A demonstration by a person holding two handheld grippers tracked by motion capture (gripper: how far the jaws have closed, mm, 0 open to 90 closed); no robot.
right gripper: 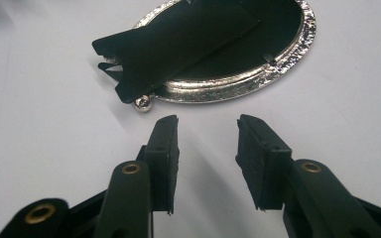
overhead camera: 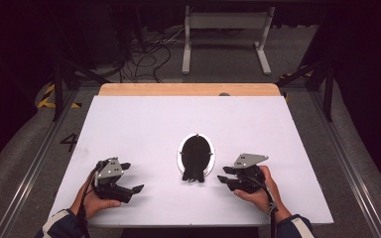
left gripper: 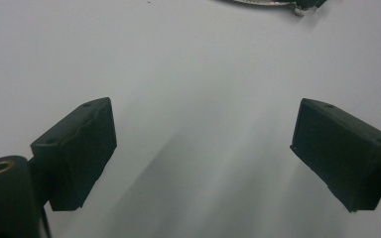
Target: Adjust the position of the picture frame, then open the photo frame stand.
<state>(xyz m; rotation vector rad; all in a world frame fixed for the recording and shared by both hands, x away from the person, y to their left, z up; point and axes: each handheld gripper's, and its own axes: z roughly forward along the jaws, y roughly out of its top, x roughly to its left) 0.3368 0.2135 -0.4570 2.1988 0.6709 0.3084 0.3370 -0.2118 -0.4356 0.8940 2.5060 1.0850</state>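
Grippers at rest on either side of an oval picture frame (overhead camera: 196, 157) that lies face down near the middle of a white table (overhead camera: 144, 124). Its silver rim (right gripper: 258, 82) rings a black backing, and the black easel stand (right gripper: 173, 47) lies folded across that backing, jutting past the rim at the end nearer the person. The left gripper (overhead camera: 132, 178), held in the person's left hand (overhead camera: 95, 202), sits well to the left of the frame with its jaws spread wide and nothing between them but bare tabletop. The right gripper (overhead camera: 222, 174), in the right hand (overhead camera: 259, 191), sits just beside the frame's right edge, jaws partly apart and empty, tips pointing at the frame's near end without touching it. Beyond the white board a strip of wooden tabletop (overhead camera: 188, 89) shows, and cables (overhead camera: 149, 57) trail on the floor
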